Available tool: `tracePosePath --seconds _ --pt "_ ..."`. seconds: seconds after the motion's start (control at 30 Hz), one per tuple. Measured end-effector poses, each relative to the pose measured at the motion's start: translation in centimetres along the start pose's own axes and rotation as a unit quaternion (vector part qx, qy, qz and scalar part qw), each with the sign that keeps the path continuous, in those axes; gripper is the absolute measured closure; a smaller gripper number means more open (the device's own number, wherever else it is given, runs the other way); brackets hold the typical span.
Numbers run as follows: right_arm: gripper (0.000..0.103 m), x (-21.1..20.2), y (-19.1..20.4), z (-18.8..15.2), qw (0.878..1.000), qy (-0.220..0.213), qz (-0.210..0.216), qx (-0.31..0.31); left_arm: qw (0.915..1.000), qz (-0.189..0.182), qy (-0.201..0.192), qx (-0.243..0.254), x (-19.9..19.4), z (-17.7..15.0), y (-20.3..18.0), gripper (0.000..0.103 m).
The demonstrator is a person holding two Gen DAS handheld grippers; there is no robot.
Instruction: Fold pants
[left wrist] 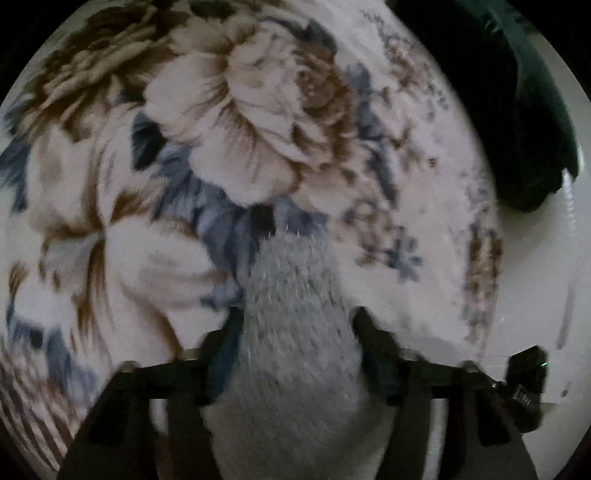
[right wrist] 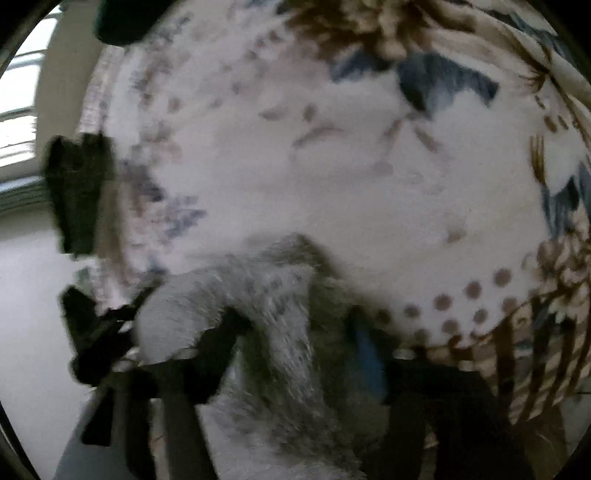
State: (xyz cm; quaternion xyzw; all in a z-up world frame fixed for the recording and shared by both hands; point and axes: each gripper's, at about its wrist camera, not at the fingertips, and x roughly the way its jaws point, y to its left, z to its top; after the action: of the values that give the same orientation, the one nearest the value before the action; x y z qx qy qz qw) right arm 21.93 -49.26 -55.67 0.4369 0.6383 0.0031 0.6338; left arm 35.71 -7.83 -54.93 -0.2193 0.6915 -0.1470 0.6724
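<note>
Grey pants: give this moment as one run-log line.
left gripper gripping grey pants | right gripper gripping pants | over floral blanket | frames blurred

Both wrist cameras look down along their fingers, close above the floral blanket (left wrist: 258,129) (right wrist: 332,177). Each has grey pants (left wrist: 291,332) (right wrist: 280,325) filling its lower centre (both views blurred). They share the blanket and a dark green cloth (left wrist: 532,122) (right wrist: 122,18) at its edge.

Dim, soft indoor light fills both fisheye views, with dark vignetting curving around the edges. Daylight glares through a window (right wrist: 20,122) at far left of the right wrist view. Motion blur smears the floral blanket (left wrist: 229,122) and the near gray fabric (right wrist: 280,332).
</note>
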Motion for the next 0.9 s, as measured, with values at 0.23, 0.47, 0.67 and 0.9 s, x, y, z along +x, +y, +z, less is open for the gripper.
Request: tracePosePath --seconds 0.23,0.47,0.67,0.9 --pt "0.009 1.5 -3.1 -3.7 0.998 0.040 0.046 0.010 0.9961 -0.073 -0.039 0.030 -3.4 -6.5 0.4 0.000" --pt "0.007 6.8 -4.8 -4.2 0.992 0.087 0.090 -0.005 0.9962 -0.087 0.001 -0.001 1.9 -8.6 4.1 0.000" --pt "0.040 7.8 -4.2 -4.0 0.990 0.082 0.115 -0.007 0.9940 -0.109 -0.007 0.005 1.4 -8.2 4.1 0.055" --pt "0.056 5.5 -1.1 -5.2 0.990 0.056 0.127 -0.014 0.9882 -0.153 -0.010 -0.013 -0.5 -8.3 4.0 0.067"
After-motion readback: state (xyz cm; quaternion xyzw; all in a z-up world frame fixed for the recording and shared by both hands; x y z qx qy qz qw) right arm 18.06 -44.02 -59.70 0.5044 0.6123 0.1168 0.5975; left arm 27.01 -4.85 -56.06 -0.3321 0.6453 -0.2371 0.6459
